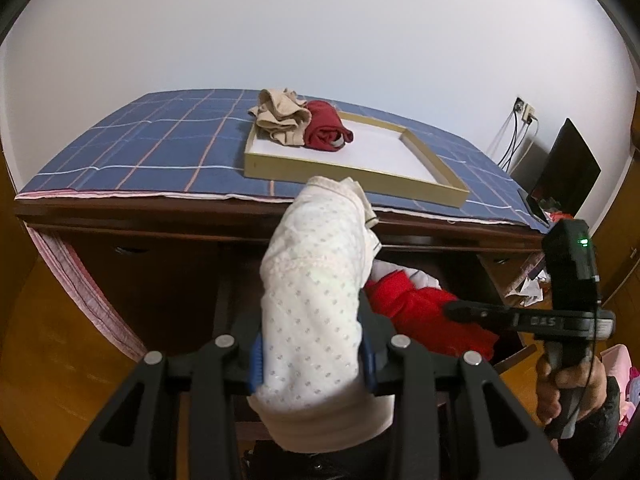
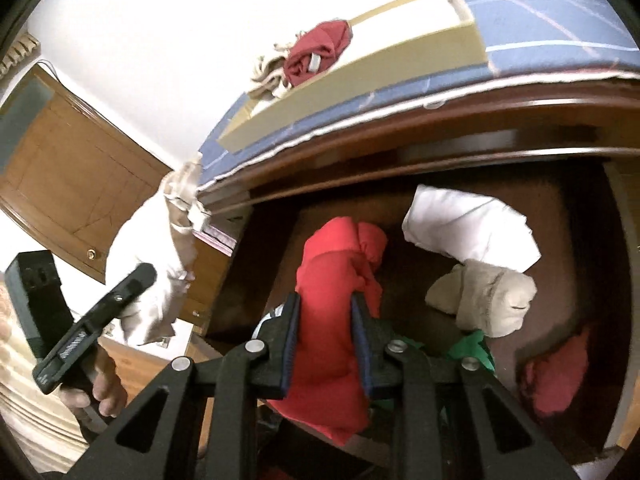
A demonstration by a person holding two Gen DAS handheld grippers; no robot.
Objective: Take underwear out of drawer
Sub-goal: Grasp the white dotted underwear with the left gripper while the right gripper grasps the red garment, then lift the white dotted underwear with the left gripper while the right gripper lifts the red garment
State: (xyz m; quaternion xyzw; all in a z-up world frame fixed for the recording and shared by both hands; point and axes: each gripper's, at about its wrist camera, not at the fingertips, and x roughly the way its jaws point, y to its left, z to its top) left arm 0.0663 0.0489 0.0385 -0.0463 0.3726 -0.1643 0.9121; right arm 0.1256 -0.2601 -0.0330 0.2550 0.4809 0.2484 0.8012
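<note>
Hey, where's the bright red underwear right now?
In the right wrist view, the bright red underwear sits centre frame, clamped in the right tongs above the open drawer, left of the rolled beige piece.

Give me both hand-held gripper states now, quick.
Left hand-held gripper: closed on the white dotted underwear.
Right hand-held gripper: closed on the red underwear.

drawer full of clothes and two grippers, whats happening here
A person is pulling underwear out of an open drawer with a handheld gripper in each hand. The left gripper is shut on a white dotted piece, lifted in front of the table edge. The right gripper is shut on a red piece over the drawer. A beige piece and a dark red piece already lie in the tray on the table.
</note>
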